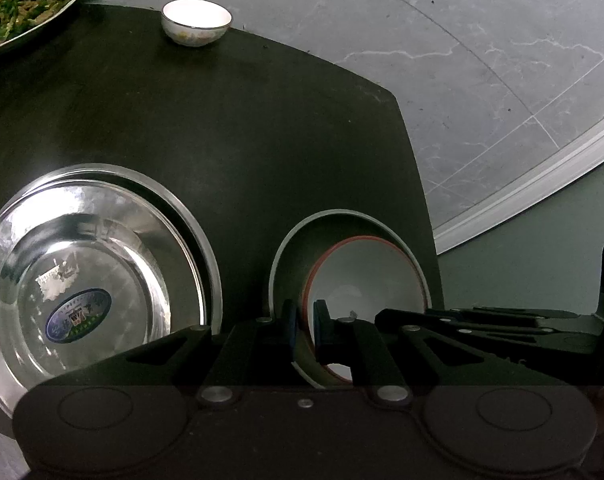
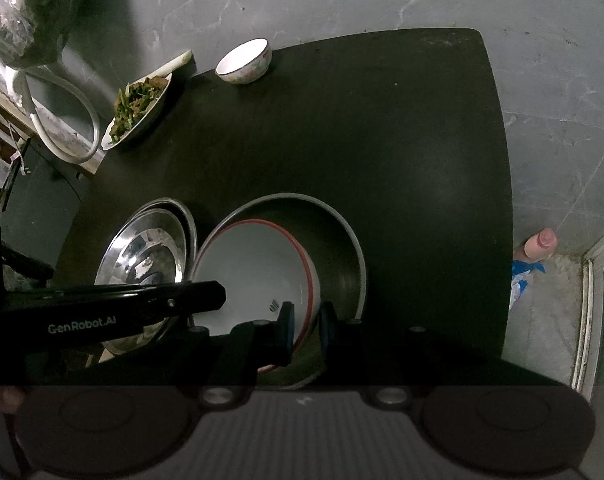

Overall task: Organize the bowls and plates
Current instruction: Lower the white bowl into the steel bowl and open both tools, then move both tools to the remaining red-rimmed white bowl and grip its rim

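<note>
Both grippers pinch bowl rims. Left gripper (image 1: 305,322) clamps the dark bowl (image 1: 298,252); right gripper (image 2: 306,322) clamps the white bowl (image 2: 254,268) nested inside it, beside 2 stacked steel plates (image 1: 102,264) on the table (image 1: 230,128).

A white red-rimmed bowl (image 2: 258,268) sits tilted inside a dark grey-rimmed plate (image 2: 337,240). Beside them, 2 nested steel basins (image 1: 86,264). A small white bowl (image 1: 196,22) stands upright at the table's far edge.
</note>
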Demonstrator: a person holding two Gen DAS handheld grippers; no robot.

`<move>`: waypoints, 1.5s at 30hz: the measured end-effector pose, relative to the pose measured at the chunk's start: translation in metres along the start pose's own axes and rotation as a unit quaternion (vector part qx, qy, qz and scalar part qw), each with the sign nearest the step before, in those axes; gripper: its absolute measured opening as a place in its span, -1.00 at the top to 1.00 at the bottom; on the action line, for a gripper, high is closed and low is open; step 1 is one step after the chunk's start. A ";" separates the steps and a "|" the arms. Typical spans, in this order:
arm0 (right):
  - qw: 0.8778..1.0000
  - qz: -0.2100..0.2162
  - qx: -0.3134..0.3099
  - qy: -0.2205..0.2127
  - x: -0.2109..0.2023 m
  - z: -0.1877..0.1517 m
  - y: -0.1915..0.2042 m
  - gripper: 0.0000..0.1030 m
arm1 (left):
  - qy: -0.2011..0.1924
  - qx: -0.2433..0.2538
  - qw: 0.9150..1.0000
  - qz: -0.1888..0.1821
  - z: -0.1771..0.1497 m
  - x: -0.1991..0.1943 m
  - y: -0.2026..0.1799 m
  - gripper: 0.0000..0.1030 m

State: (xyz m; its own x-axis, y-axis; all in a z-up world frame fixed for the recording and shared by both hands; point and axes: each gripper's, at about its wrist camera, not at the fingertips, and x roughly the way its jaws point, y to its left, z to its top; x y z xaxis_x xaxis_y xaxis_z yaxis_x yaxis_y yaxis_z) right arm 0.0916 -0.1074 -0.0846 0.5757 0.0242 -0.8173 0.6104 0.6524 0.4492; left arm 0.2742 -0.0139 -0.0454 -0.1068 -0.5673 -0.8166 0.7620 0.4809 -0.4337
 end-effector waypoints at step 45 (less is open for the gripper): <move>0.996 -0.016 -0.054 -0.072 -0.029 0.032 0.011 -0.41 | -0.112 0.010 0.991 0.075 0.045 -0.041 0.002 -0.54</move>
State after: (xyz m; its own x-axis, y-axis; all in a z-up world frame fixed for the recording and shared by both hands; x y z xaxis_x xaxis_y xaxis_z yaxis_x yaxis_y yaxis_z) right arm 0.0987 -0.1253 -0.0445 0.6334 -0.1027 -0.7670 0.5726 0.7289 0.3752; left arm 0.3086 -0.0197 0.0041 0.1509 -0.6255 -0.7655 0.7716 0.5585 -0.3043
